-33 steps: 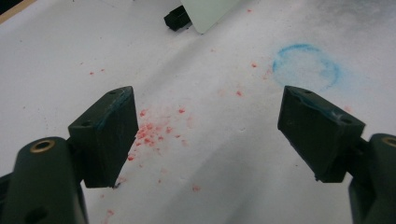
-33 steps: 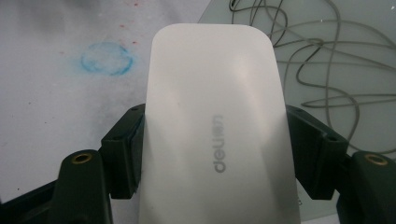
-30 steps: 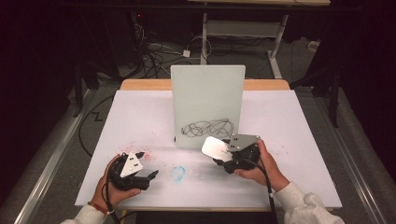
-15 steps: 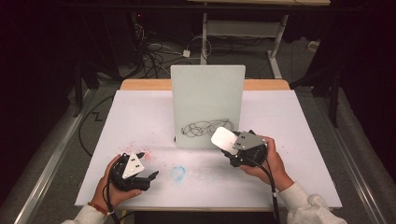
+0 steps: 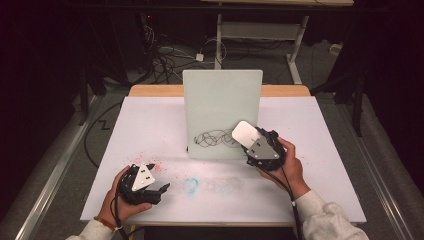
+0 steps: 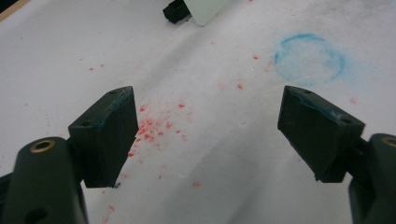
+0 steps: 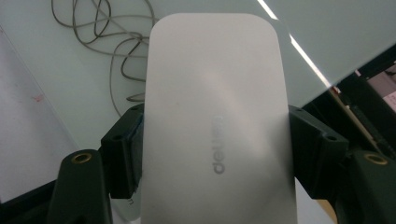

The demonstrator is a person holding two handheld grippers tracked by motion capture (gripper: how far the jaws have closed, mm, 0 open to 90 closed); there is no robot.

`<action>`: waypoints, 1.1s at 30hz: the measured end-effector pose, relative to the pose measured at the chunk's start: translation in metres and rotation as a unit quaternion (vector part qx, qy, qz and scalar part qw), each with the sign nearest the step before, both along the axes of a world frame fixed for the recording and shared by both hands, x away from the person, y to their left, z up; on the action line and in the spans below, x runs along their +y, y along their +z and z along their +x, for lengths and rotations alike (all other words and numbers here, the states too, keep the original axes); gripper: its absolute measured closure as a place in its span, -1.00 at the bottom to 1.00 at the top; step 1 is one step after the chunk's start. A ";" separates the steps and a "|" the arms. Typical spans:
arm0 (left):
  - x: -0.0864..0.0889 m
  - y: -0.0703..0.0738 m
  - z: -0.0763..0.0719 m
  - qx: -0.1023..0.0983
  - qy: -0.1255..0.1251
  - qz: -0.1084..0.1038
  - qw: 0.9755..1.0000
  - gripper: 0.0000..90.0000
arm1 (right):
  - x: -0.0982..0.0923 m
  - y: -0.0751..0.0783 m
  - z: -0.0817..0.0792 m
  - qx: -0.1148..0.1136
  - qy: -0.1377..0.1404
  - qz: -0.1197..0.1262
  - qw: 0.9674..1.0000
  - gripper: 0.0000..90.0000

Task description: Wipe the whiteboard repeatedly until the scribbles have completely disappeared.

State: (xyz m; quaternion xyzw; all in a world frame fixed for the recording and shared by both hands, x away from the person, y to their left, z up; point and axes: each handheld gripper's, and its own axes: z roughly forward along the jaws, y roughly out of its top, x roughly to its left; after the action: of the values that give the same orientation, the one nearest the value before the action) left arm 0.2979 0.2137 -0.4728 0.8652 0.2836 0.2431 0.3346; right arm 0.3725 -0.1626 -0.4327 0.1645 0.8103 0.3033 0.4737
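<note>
Holding white eraser [image 7: 217,126] clamped in right hand-held gripper [image 5: 260,145] before scribbled whiteboard [image 5: 220,107]; left hand-held gripper [image 6: 205,140] spread, empty; next likely: press eraser flat, wipe scribble [image 5: 215,138].

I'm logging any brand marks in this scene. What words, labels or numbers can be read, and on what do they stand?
"deli": grey lettering, running lengthwise on the white eraser clamped in the right gripper; the last letters are faint.
The black scribble on the upright whiteboard is loops, no readable word.
The blue ring on the table sheet is a smudge, no sign.
</note>
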 end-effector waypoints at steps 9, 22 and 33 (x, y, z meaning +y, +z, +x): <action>-0.002 -0.002 0.001 0.005 -0.002 0.002 1.000 -0.56 | 0.010 -0.021 0.006 0.003 0.001 -0.025 1.000 -0.32; -0.002 -0.002 0.001 0.006 0.000 0.001 1.000 -0.56 | 0.022 -0.029 0.002 -0.010 0.005 -0.063 0.998 -0.32; -0.001 -0.001 0.001 0.004 0.002 -0.004 1.000 -0.56 | 0.012 -0.021 0.006 -0.028 -0.034 -0.031 0.999 -0.32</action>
State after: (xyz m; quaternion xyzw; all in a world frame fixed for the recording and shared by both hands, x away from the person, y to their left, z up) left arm 0.2986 0.2129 -0.4734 0.8643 0.2872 0.2392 0.3366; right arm 0.3784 -0.1509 -0.4534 0.1687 0.7994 0.2667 0.5112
